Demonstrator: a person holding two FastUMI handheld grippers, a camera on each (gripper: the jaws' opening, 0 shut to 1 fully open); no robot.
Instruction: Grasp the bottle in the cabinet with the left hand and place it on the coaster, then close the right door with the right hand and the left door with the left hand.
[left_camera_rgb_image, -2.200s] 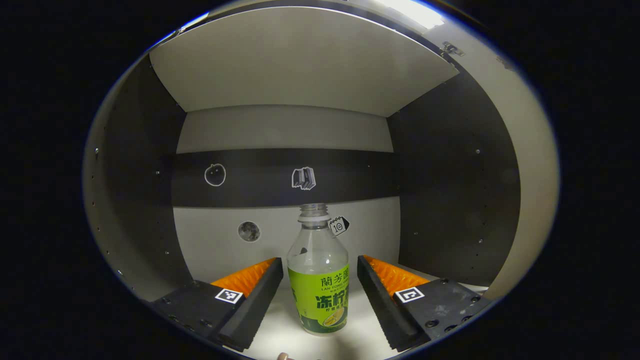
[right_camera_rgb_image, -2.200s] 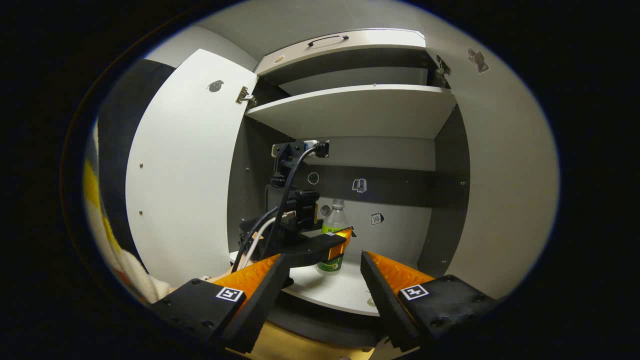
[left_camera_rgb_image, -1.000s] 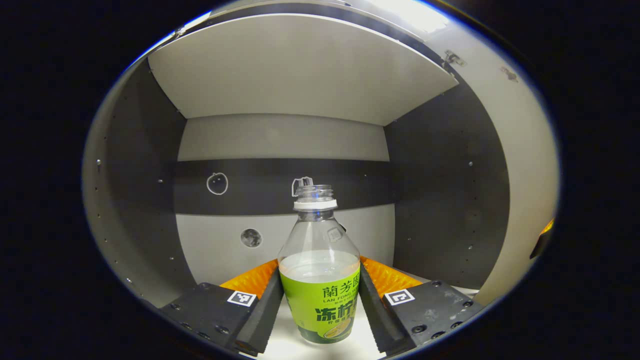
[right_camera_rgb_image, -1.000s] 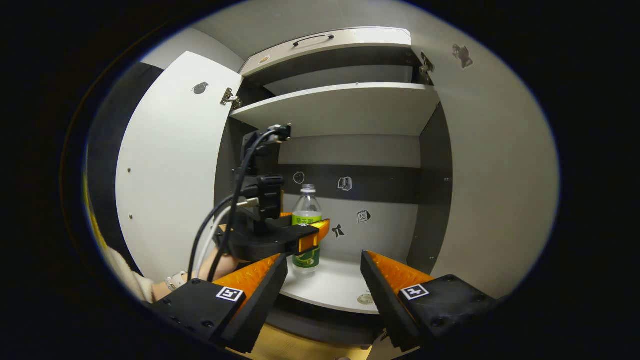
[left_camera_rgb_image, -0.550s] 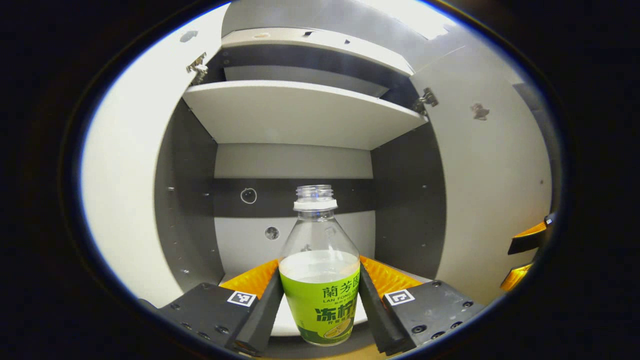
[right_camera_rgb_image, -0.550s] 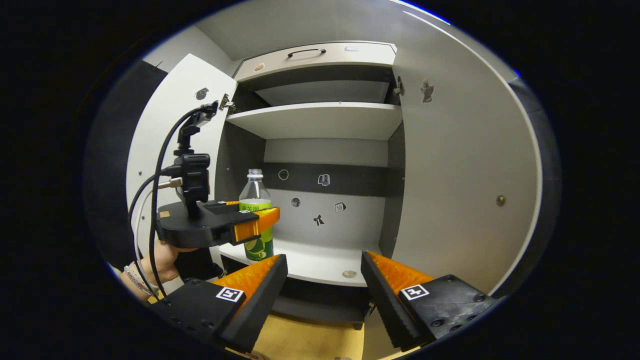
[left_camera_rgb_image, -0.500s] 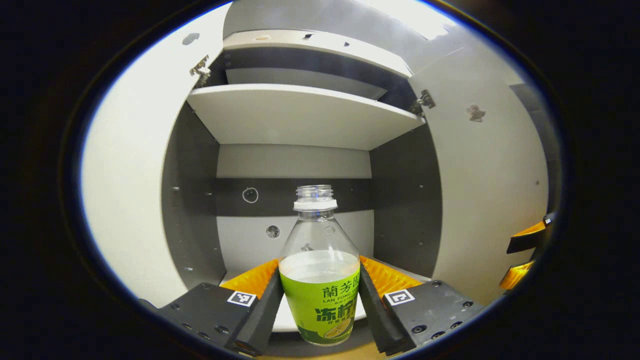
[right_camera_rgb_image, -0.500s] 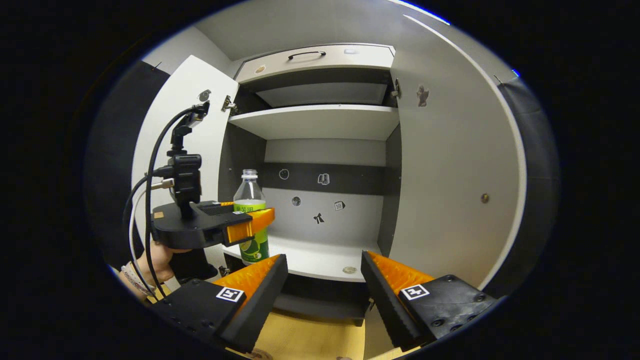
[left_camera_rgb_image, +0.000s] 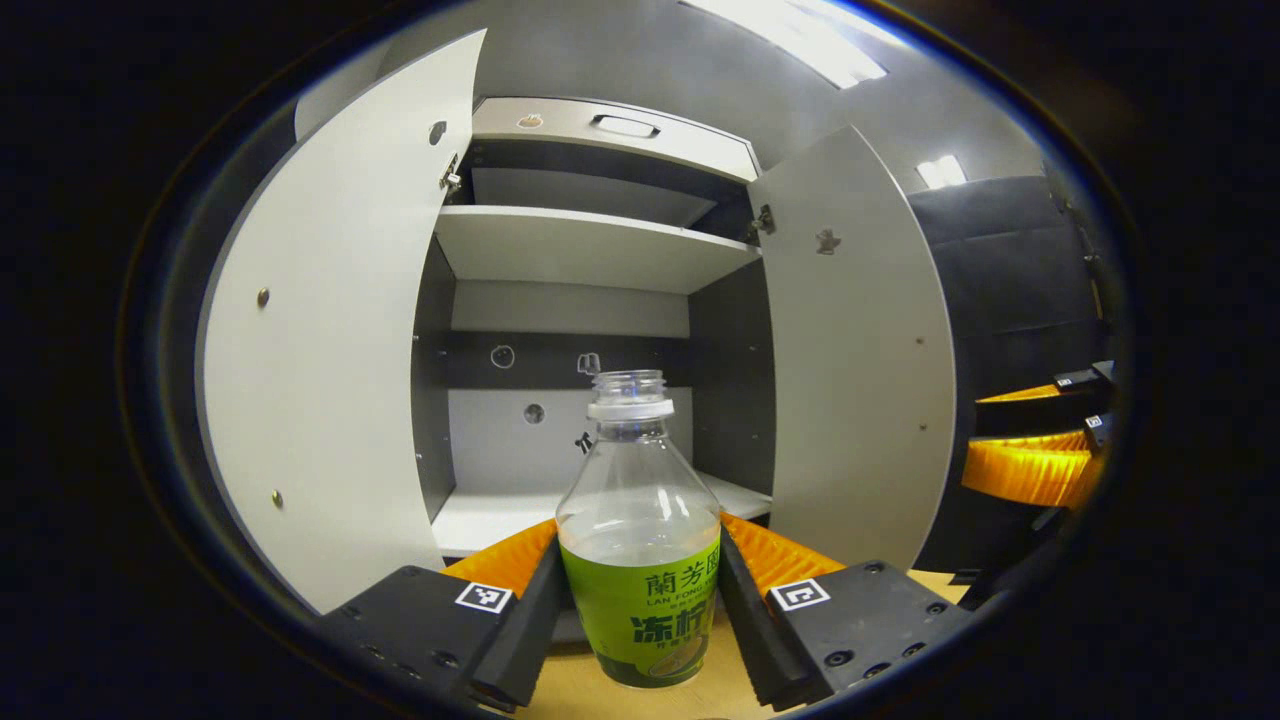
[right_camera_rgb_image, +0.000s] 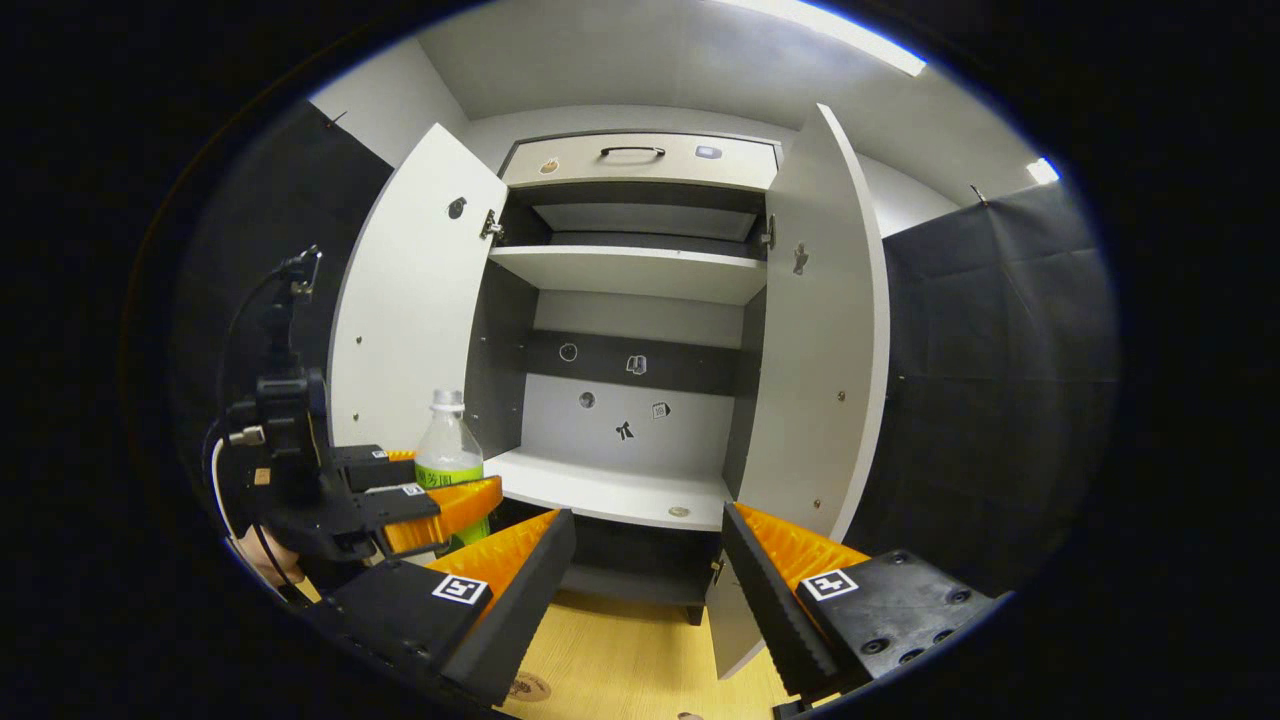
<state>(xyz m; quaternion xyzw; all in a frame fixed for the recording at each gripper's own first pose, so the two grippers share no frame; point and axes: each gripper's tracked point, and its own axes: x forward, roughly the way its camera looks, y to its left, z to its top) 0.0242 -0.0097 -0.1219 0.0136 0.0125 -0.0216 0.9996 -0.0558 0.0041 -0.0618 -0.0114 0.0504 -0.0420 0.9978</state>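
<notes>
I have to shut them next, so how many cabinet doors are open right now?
2. The left door is swung out beside the held bottle; the right door is swung out opposite.

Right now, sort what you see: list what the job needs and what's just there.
Job: bottle, held in the left gripper; right gripper, open; left door and right door, both open; round disc on the wooden surface, possibly the coaster.
Just there: upper shelf; drawer; stickers.

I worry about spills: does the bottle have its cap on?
No cap. The bottle, upright in the left claw, shows a bare threaded mouth above its white ring.
</notes>
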